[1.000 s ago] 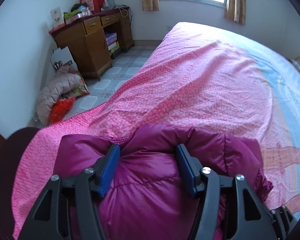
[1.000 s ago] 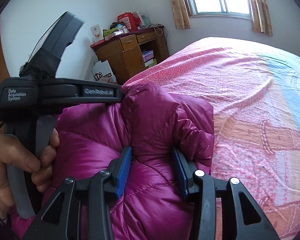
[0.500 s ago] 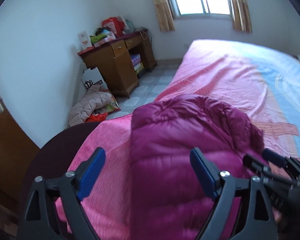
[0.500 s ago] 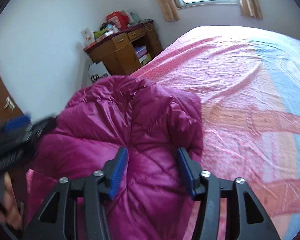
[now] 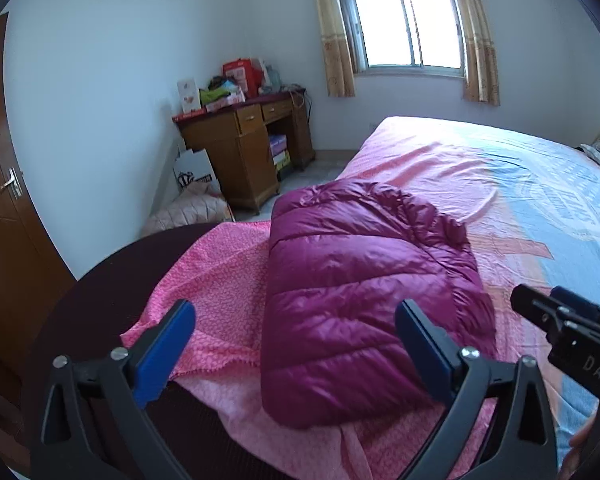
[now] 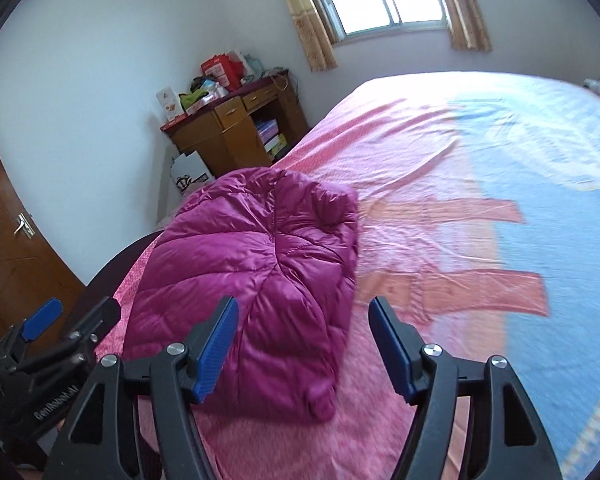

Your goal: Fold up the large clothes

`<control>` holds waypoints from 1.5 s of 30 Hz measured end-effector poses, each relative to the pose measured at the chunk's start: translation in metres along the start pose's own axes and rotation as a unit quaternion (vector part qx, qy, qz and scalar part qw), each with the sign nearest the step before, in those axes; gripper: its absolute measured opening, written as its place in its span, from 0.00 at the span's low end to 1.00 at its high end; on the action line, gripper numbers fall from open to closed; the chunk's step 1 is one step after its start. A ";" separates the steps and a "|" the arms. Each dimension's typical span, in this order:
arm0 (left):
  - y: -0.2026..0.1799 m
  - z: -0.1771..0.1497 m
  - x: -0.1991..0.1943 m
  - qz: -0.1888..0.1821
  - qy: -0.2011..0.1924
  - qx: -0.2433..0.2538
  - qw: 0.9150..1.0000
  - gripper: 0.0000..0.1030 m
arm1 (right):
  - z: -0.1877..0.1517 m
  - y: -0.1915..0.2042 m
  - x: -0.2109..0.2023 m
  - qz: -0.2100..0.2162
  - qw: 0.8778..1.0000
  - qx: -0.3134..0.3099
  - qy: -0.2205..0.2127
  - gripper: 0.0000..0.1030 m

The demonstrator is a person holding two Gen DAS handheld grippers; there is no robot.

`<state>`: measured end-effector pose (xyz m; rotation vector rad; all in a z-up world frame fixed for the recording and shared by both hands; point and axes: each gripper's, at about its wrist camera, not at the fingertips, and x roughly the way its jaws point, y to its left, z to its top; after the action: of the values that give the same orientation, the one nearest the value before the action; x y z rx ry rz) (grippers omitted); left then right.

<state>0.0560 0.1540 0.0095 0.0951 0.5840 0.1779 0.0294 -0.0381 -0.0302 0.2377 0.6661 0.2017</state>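
Two hand-held tools hang with blue pads spread wide and nothing between them above a folded magenta down jacket [image 5: 364, 304] on a bed: the left tool [image 5: 296, 352] frames the jacket's near end from the side by the bed's corner, while the right tool [image 6: 304, 344] hovers over the near edge of the same jacket [image 6: 252, 272], its right pad past the jacket and over the bedspread. Each tool's black body edges into the other's view, the right one low on the far side of the jacket from the bed's corner, the left one low beside that corner. Puffy and quilted, the jacket lies as a compact bundle near the pink corner of the bedspread [image 5: 440, 168], its rumpled far end bunched up. Beside the jacket a dark rounded edge [image 5: 112, 280] curves under the pink cloth. Beyond the jacket the bedspread turns from pink to pale blue. Past the bed's corner a wooden bench [image 5: 240, 148] stands against the wall, cluttered with boxes and bags, with a white paper bag [image 5: 194, 168] and a pale quilted garment [image 5: 188, 212] on the floor beside it. Farthest off, a curtained window [image 5: 408, 28] glows in the far wall.
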 end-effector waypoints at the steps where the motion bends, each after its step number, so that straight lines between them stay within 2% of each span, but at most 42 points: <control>1: -0.001 -0.001 -0.006 -0.006 -0.004 -0.002 1.000 1.00 | -0.003 0.003 -0.011 -0.004 1.000 -0.004 -0.008 0.66; 3: -0.001 -0.003 -0.017 -0.012 -0.016 -0.007 1.000 1.00 | -0.004 0.011 -0.025 -0.008 1.000 -0.014 -0.020 0.67; 5: -0.002 -0.006 -0.030 -0.013 -0.029 -0.007 0.999 1.00 | -0.004 0.015 -0.041 -0.012 0.999 -0.028 -0.036 0.77; 7: -0.004 -0.005 -0.039 0.001 -0.037 0.001 0.999 1.00 | -0.004 0.018 -0.055 -0.017 0.998 -0.037 -0.052 0.81; 9: -0.006 -0.007 -0.050 0.007 -0.053 0.008 0.999 1.00 | -0.004 0.021 -0.069 -0.023 0.996 -0.045 -0.068 0.82; 15: -0.001 -0.007 -0.077 -0.029 -0.074 -0.029 0.996 1.00 | -0.010 0.019 -0.104 -0.034 0.993 -0.035 -0.107 0.82; 20: -0.004 -0.006 -0.094 -0.011 -0.100 -0.034 0.994 1.00 | -0.012 0.020 -0.136 -0.080 0.982 -0.046 -0.164 0.82; 24: -0.005 -0.006 -0.103 -0.019 -0.110 -0.039 0.993 1.00 | -0.010 0.021 -0.154 -0.082 0.976 -0.044 -0.197 0.85; 25: -0.006 -0.006 -0.105 -0.017 -0.111 -0.038 0.993 1.00 | -0.010 0.021 -0.156 -0.081 0.975 -0.044 -0.201 0.88; 33: -0.009 -0.008 -0.110 -0.002 -0.123 -0.033 0.992 1.00 | -0.010 0.020 -0.164 -0.080 0.973 -0.040 -0.212 0.88; 40: -0.012 -0.010 -0.105 0.001 -0.110 -0.027 0.994 1.00 | -0.010 0.019 -0.160 -0.078 0.976 -0.032 -0.200 0.88; 45: -0.013 -0.010 -0.105 0.004 -0.113 -0.026 0.993 1.00 | -0.010 0.020 -0.157 -0.076 0.977 -0.031 -0.196 0.88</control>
<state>-0.0342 0.1216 0.0560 0.0660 0.3522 0.1868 -0.1004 -0.0581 0.0596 0.1587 0.2825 0.0265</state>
